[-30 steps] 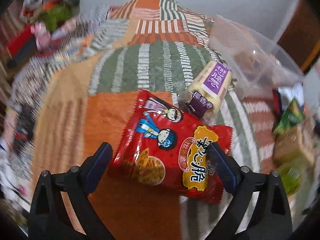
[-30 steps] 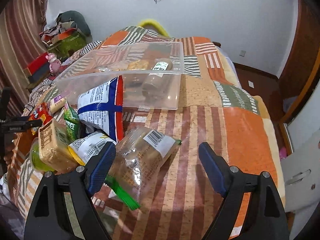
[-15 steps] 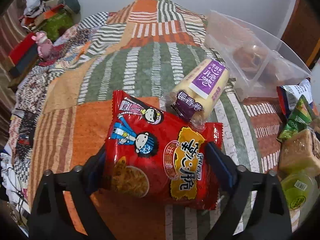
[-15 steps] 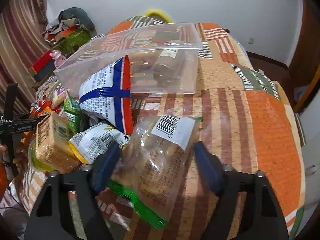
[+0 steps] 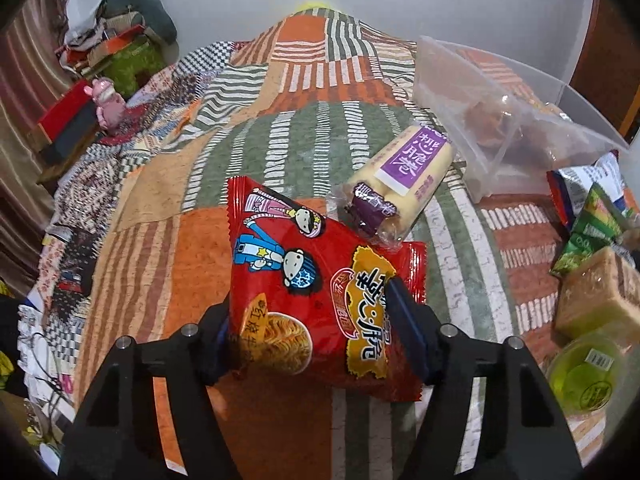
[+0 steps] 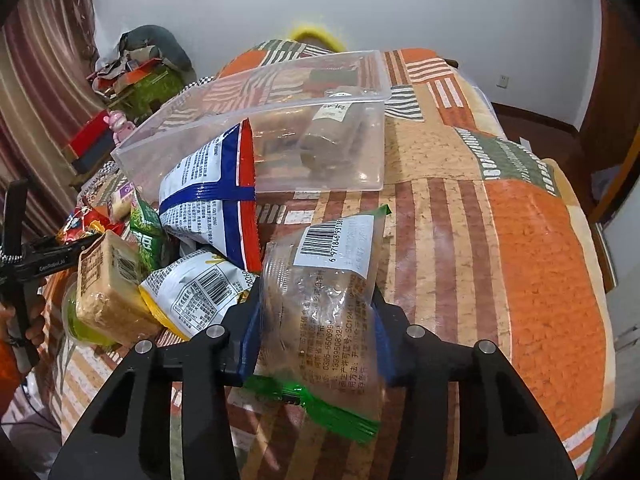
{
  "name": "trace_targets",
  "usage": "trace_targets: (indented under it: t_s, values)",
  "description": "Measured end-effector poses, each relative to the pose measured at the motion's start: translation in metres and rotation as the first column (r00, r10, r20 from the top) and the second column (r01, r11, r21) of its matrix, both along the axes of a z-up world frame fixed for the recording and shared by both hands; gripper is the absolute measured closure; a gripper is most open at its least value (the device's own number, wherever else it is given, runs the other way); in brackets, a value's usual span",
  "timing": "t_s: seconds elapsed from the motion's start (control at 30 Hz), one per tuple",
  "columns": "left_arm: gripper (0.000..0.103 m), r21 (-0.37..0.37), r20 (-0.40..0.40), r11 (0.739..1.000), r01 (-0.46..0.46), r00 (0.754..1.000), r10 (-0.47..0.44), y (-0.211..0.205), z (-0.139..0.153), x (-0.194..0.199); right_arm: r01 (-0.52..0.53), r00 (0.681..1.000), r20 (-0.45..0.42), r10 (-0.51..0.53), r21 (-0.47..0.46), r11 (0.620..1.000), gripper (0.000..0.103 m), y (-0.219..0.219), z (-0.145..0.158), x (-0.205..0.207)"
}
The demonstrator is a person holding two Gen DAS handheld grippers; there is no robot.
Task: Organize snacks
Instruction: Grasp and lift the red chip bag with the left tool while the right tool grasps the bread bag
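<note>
Left wrist view: my left tongs are closing on the red noodle snack bag, pads already pressing its lower sides, the bag on the bed quilt touching the purple-label roll pack. I should squeeze gently so the noodles don't crush.
Right wrist view: my right tongs are closing around the clear biscuit bag, pinching it just below the clear bin; lift it clear of the pile first

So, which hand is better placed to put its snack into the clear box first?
Right, probably. Its gripper is closing on the clear cookie bag, directly before the clear box. The left gripper, closing on the red packet, has it off to the side.
</note>
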State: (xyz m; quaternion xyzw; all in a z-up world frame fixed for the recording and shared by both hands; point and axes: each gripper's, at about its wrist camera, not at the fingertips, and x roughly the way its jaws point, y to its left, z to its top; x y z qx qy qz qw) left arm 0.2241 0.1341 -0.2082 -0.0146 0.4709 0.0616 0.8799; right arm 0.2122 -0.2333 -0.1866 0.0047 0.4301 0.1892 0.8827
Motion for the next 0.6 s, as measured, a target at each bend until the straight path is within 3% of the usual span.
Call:
trace_targets:
  t_s: [0.13,0.2,0.3,0.5,0.6]
  values:
    - [0.037,0.018,0.018,1.0,-0.009,1.0,0.009,-0.001,0.003,-0.006,0.001,1.0,0.012,-0.001,0.006,1.0,0.062,-0.001,0.003,-0.001]
    - [0.051,0.021,0.038,1.0,-0.008,0.999,0.007,-0.002,0.009,-0.011,0.002,1.0,0.021,-0.002,0.004,1.0,0.062,-0.002,0.005,-0.001]
    - [0.061,0.01,0.065,1.0,-0.001,0.998,0.0,-0.001,0.023,-0.015,0.003,0.999,0.042,-0.002,-0.011,1.0,0.062,-0.003,0.01,0.0]
    - [0.066,-0.011,0.069,1.0,0.013,0.998,-0.012,-0.001,0.029,-0.018,0.013,0.999,0.053,-0.013,0.002,1.0,0.062,-0.003,0.014,0.001]
    - [0.069,0.013,0.095,0.999,0.039,0.995,-0.04,-0.009,0.036,-0.025,0.011,0.998,0.054,-0.011,-0.004,1.0,0.062,-0.003,0.014,0.001]
